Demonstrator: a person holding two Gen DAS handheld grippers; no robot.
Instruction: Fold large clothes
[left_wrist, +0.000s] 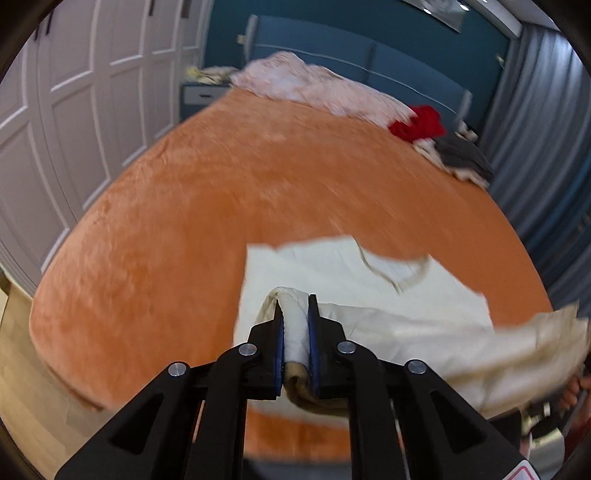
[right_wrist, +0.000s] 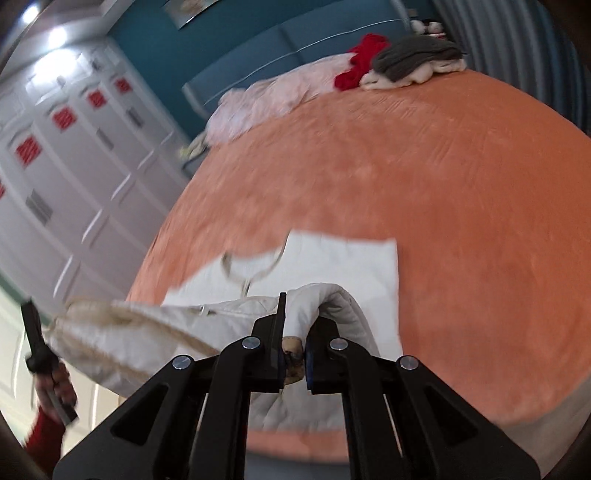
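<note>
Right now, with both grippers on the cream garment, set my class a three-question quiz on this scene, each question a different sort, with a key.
1. True or false: the left gripper is shut on the cream garment.
2. Where does the red garment lie? A) at the bed's far end B) on the floor C) in a gripper
3. Fill in: the bedspread is ______ in colour.

Key: 1 true; 2 A; 3 orange. The right gripper also clamps the cream garment.
</note>
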